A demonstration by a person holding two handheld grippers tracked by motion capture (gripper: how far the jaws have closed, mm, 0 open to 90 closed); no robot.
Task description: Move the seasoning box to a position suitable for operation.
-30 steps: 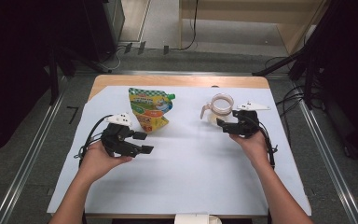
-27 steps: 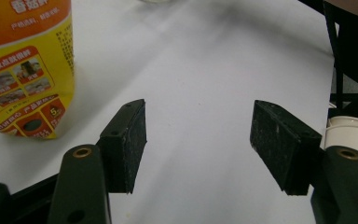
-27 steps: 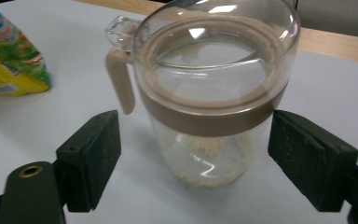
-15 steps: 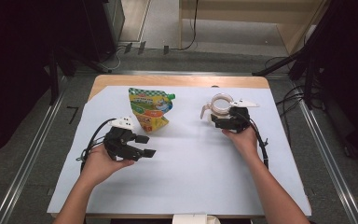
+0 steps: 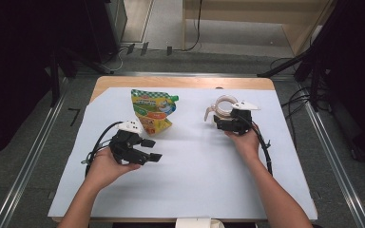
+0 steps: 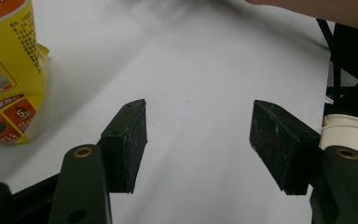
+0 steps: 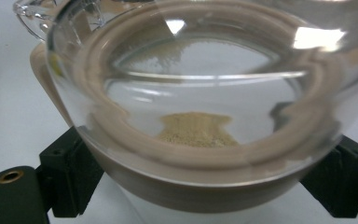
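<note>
On the white worktop (image 5: 195, 180) the right claw (image 5: 221, 124) stands at about 1 o'clock from the middle and is set around a clear glass jug (image 5: 222, 107), one jaw on each side of its body. In the right gripper view the jug (image 7: 200, 116) comes between both jaws; they have just been opening, and I cannot tell if the pads press the glass. A little tan powder lies on its bottom. The left claw (image 5: 152, 149) is at about 9 o'clock, held above the sheet, its jaws apart with nothing between them; the left gripper view shows this claw (image 6: 198, 140) over bare white. A yellow pouch (image 5: 153, 110) stands at about 11 o'clock, near the left claw.
</note>
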